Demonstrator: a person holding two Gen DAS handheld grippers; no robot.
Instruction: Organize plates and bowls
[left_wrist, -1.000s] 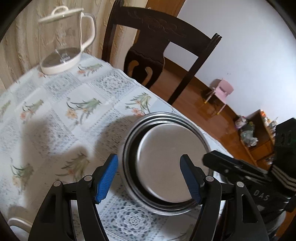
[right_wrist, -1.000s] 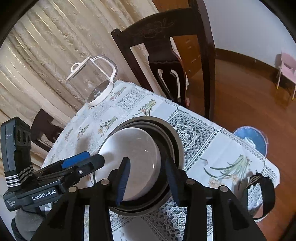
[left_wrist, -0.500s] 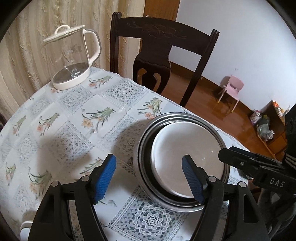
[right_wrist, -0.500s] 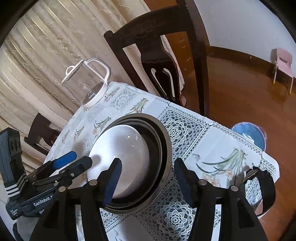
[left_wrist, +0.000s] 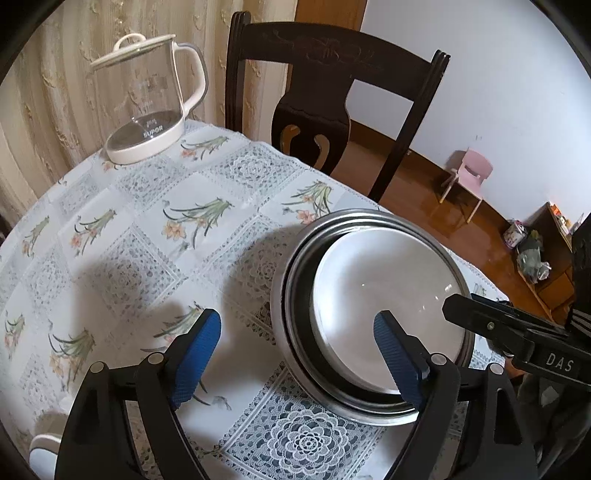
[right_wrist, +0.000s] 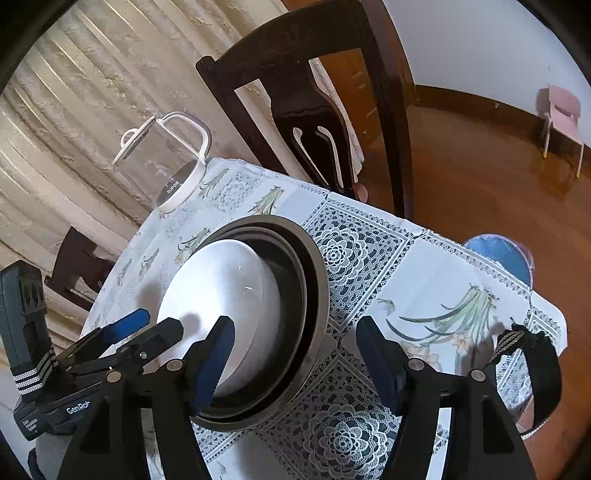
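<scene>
Jaws of both grippers hang spread and empty above the stacked bowls (left_wrist: 373, 314), the white one (right_wrist: 221, 295) topmost.

A round table (left_wrist: 122, 258) under a floral lace-patterned cloth fills the view. At four o'clock sits a stack of nested metal bowls (left_wrist: 291, 332) with a white plate (left_wrist: 384, 291) inside. At six o'clock, the left gripper (left_wrist: 299, 358) spreads its blue-padded fingers (left_wrist: 195, 354) wide, holding nothing. At three o'clock the right gripper (left_wrist: 509, 332) reaches in, its state unclear. A glass kettle (left_wrist: 147, 99) stands at eleven o'clock, a dark wooden chair (left_wrist: 325, 96) at twelve.
</scene>
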